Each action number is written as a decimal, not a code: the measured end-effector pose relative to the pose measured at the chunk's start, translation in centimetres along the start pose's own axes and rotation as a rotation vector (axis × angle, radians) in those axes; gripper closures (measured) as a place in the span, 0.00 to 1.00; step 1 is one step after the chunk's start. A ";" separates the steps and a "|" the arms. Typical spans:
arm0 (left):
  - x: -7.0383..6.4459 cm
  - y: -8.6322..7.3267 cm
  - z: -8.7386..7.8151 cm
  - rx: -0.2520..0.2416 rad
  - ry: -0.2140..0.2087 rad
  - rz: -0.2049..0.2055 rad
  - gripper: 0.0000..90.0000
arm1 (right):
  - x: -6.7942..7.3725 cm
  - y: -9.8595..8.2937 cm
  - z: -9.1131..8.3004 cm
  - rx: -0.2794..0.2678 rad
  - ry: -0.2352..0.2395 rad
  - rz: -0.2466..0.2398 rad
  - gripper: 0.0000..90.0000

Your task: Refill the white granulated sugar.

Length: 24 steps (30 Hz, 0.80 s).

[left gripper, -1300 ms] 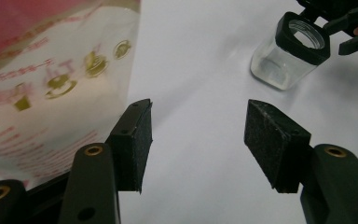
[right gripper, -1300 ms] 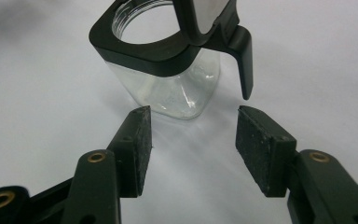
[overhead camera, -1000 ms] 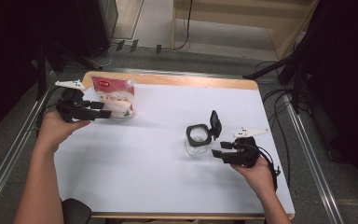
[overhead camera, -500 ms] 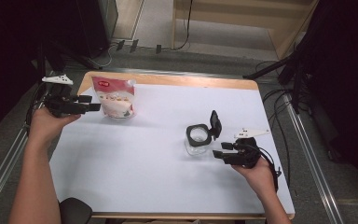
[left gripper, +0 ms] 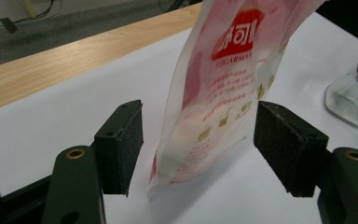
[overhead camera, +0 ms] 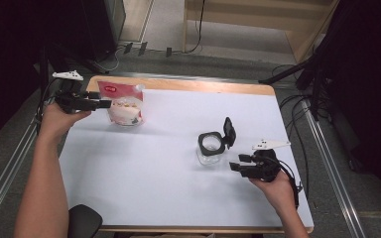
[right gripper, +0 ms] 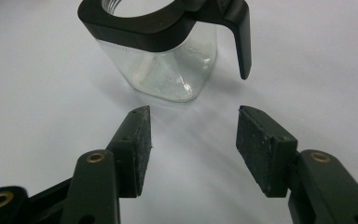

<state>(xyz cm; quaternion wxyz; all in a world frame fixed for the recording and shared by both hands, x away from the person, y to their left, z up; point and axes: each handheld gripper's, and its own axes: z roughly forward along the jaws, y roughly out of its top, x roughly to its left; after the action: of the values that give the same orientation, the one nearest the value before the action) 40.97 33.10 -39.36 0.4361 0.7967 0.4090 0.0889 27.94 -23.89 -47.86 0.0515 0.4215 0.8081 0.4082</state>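
Note:
A red and white sugar pouch [overhead camera: 123, 103] stands upright at the back left of the white table [overhead camera: 149, 178]. My left gripper [overhead camera: 101, 104] is open at the pouch's left edge. In the left gripper view the pouch [left gripper: 223, 88] stands between the two spread pads [left gripper: 121, 144], touching neither. A clear glass jar [overhead camera: 211, 148] with a black collar and a flipped-up black lid sits at the right of centre. My right gripper [overhead camera: 239, 165] is open just short of it. In the right gripper view the jar [right gripper: 163, 51] stands a little beyond the empty fingertips [right gripper: 137, 149].
The table's wooden back edge [overhead camera: 178, 85] runs behind the pouch. Metal rails [overhead camera: 327, 168] flank both sides, and cables [overhead camera: 297, 106] lie on the floor to the right. The jar [left gripper: 352, 95] also appears far right in the left gripper view.
My left gripper has drawn back leftward from the pouch and sits farther left and back. The pouch stays standing. The right gripper and jar have not moved.

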 end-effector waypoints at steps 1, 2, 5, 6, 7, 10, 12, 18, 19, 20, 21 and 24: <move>0.1 0.2 0.1 0.006 -0.013 0.002 0.37 | 0.0 -0.1 0.0 0.001 -0.001 0.006 0.51; 0.1 0.3 0.3 0.004 -0.020 0.007 0.37 | 0.0 -0.1 -0.1 0.002 -0.002 0.005 0.51; -0.1 0.7 1.1 0.016 -0.036 0.021 0.37 | 0.0 -0.3 -0.1 0.003 -0.006 0.012 0.51; -0.3 0.8 1.5 0.028 -0.044 0.032 0.37 | 0.0 -0.4 -0.2 0.002 -0.007 0.014 0.51; -0.4 0.8 1.7 0.043 -0.044 0.037 0.37 | 0.0 -0.4 -0.2 0.004 -0.010 0.013 0.51; -0.9 1.1 2.3 0.061 -0.025 0.054 0.37 | 0.0 -0.5 -0.3 0.000 -0.014 0.014 0.51; -1.1 1.3 2.5 0.056 -0.023 0.056 0.39 | 0.0 -0.6 -0.4 0.000 -0.018 0.014 0.51; -1.6 1.6 2.7 0.054 0.006 0.046 0.47 | -0.1 -0.6 -0.4 -0.003 -0.013 0.020 0.51; -1.5 1.6 2.7 0.050 0.000 0.040 0.47 | -0.1 -0.6 -0.4 -0.004 -0.014 0.015 0.51; -1.6 1.6 2.8 0.044 0.001 0.039 0.48 | 0.0 -0.5 -0.3 -0.001 -0.011 0.013 0.51; -1.7 1.6 2.8 0.045 0.002 0.028 0.49 | 0.0 -0.5 -0.2 0.001 -0.012 0.011 0.51; -1.8 1.6 2.6 0.044 -0.009 0.035 0.54 | 0.1 -0.4 -0.1 0.003 -0.008 0.007 0.51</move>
<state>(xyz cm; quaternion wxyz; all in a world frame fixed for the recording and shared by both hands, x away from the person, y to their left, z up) 42.04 29.69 -39.33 0.4185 0.8137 0.3947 0.0838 27.59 -23.97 -48.07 0.0527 0.4258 0.8070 0.4057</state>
